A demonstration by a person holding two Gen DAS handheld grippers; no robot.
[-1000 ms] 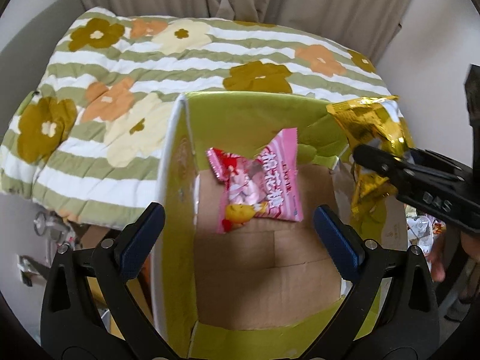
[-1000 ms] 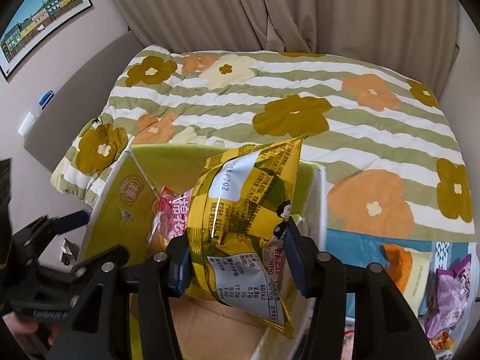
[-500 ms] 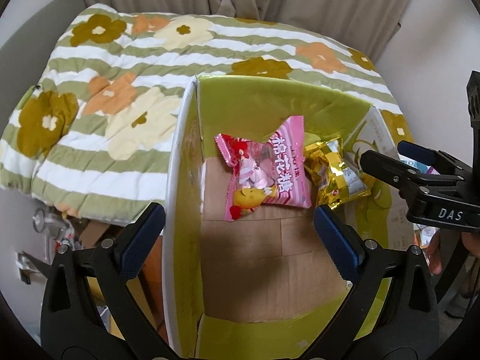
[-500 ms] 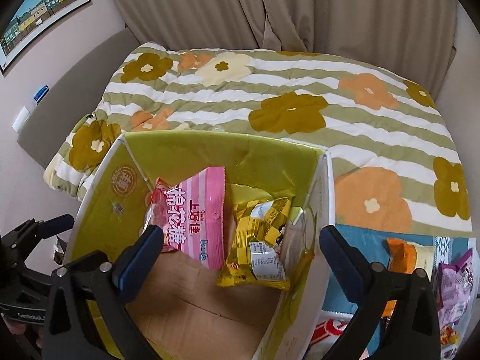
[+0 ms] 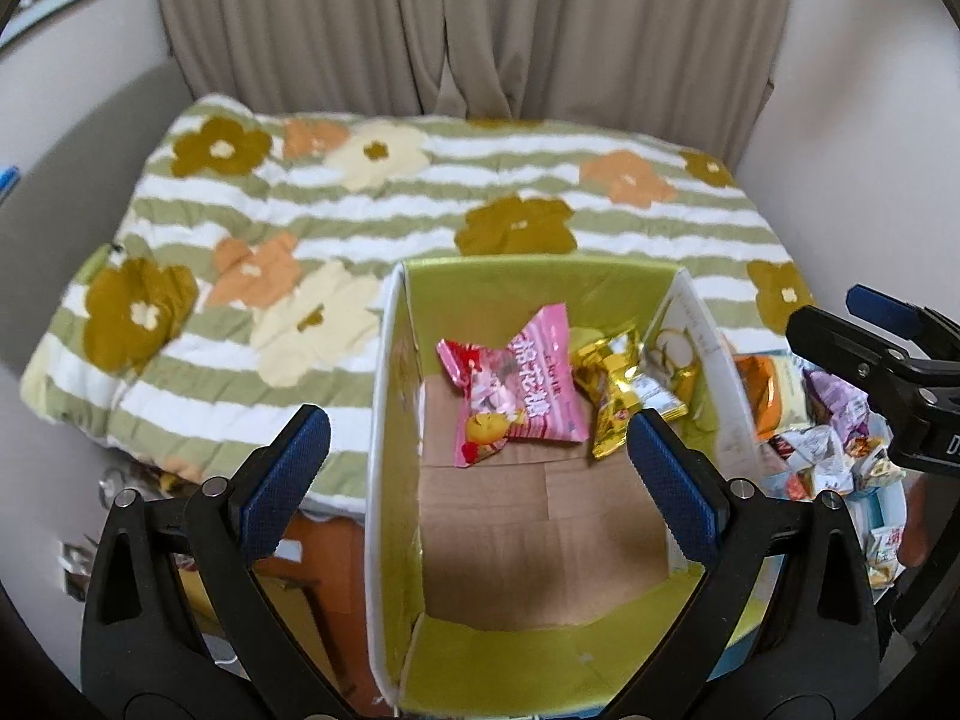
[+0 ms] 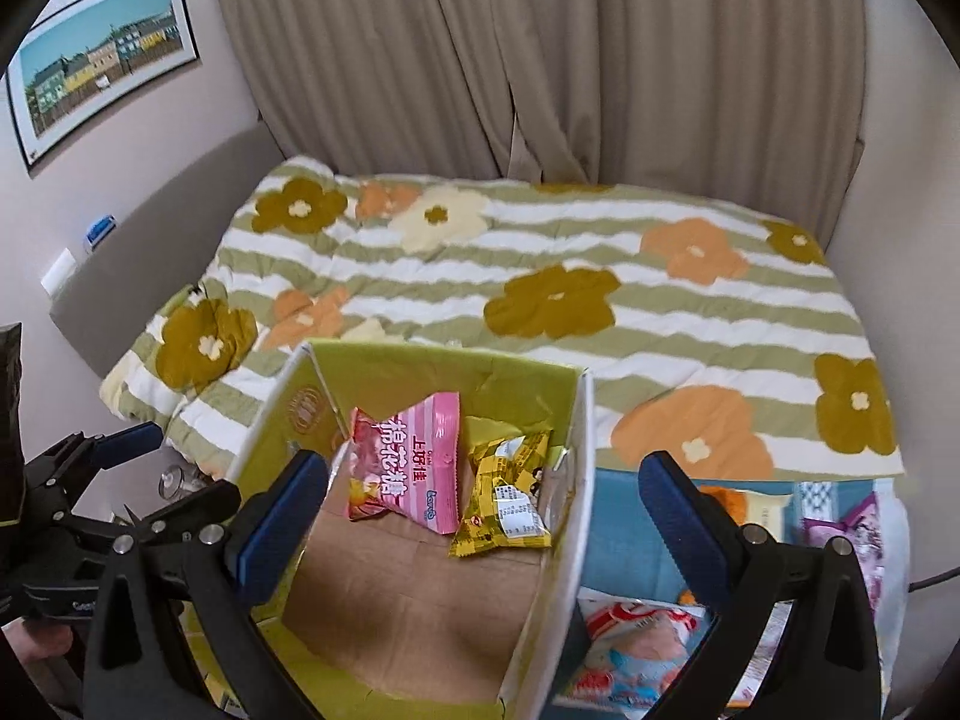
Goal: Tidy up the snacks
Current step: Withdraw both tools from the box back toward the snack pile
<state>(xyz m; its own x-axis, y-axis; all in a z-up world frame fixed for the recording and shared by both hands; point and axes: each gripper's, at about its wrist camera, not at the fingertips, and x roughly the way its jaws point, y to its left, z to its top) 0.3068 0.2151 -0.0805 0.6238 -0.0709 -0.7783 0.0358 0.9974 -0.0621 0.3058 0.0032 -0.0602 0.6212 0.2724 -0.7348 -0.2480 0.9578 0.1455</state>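
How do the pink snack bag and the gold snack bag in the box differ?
The pink snack bag is larger and flatter; the gold snack bag is smaller and crumpled. The pink one is matte with red characters, the gold one shiny foil with a white printed label. In the right wrist view the pink lies left of the gold. Both rest at the far end of the cardboard box.
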